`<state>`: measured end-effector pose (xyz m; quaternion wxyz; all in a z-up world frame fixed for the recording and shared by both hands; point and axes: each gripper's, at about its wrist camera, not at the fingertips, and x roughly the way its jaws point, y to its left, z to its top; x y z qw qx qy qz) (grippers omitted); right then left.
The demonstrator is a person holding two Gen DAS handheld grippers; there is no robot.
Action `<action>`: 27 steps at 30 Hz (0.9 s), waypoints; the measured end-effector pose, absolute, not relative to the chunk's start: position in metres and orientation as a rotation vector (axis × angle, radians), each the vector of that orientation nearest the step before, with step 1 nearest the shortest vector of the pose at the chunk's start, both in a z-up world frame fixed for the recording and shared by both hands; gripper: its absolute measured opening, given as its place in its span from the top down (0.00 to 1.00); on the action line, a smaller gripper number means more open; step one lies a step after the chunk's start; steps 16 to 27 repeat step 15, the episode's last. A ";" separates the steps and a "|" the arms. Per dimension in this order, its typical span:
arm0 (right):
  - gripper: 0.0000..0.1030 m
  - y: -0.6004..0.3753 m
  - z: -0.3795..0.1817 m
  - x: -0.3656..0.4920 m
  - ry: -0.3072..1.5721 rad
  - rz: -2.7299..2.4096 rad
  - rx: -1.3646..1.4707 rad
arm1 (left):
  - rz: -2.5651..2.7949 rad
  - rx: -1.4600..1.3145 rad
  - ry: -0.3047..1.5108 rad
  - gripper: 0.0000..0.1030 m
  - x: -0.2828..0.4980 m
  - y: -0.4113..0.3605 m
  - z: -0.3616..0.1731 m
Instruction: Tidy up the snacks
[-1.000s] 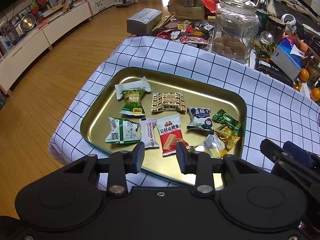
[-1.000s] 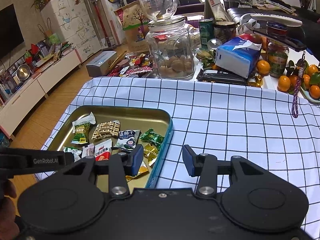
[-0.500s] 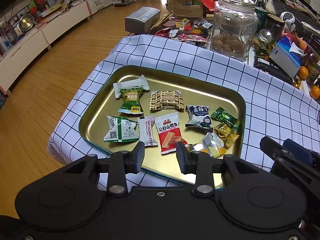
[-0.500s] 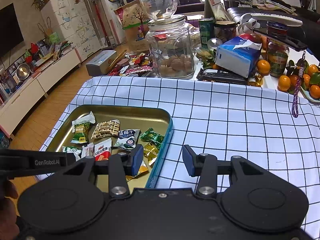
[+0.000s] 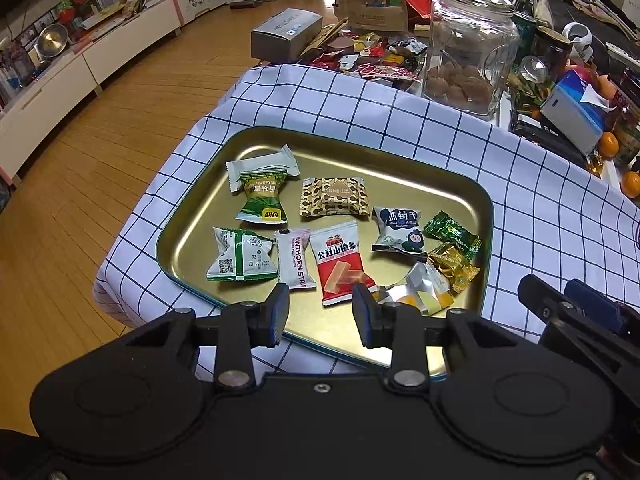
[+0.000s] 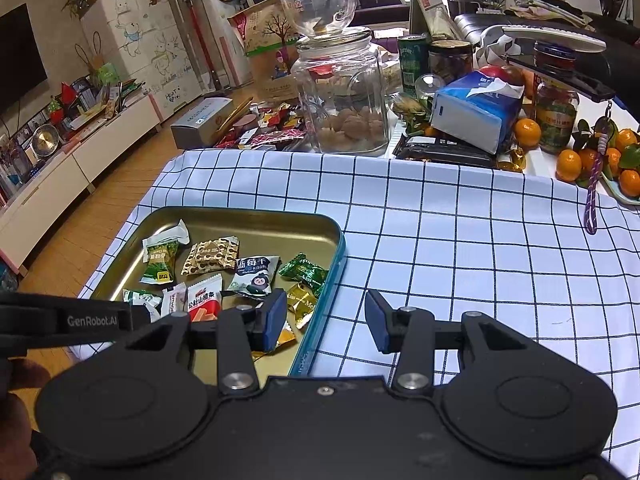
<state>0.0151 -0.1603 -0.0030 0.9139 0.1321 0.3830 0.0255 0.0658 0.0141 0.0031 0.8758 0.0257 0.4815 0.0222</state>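
Both black two-finger grippers hover with jaws parted and empty above a white tablecloth with a dark grid [image 6: 460,240]. The left gripper [image 5: 320,312] hangs over the near edge of a shallow gold-coloured metal tray with a teal rim [image 5: 192,236]; a red-and-white wrapped snack [image 5: 340,266] lies just beyond its fingertips among other wrapped snacks. The right gripper [image 6: 326,322] sits at the tray's right rim, over bare cloth. A clear glass jar [image 6: 344,96] stands well beyond.
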 end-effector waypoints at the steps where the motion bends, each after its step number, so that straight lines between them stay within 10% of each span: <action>1: 0.55 -0.160 -0.003 0.015 0.789 0.053 0.270 | 0.043 0.054 1.007 0.58 0.066 0.014 0.003; 27: 0.55 -0.158 -0.008 0.017 0.803 0.053 0.266 | 0.047 0.070 1.008 0.58 0.069 0.011 -0.001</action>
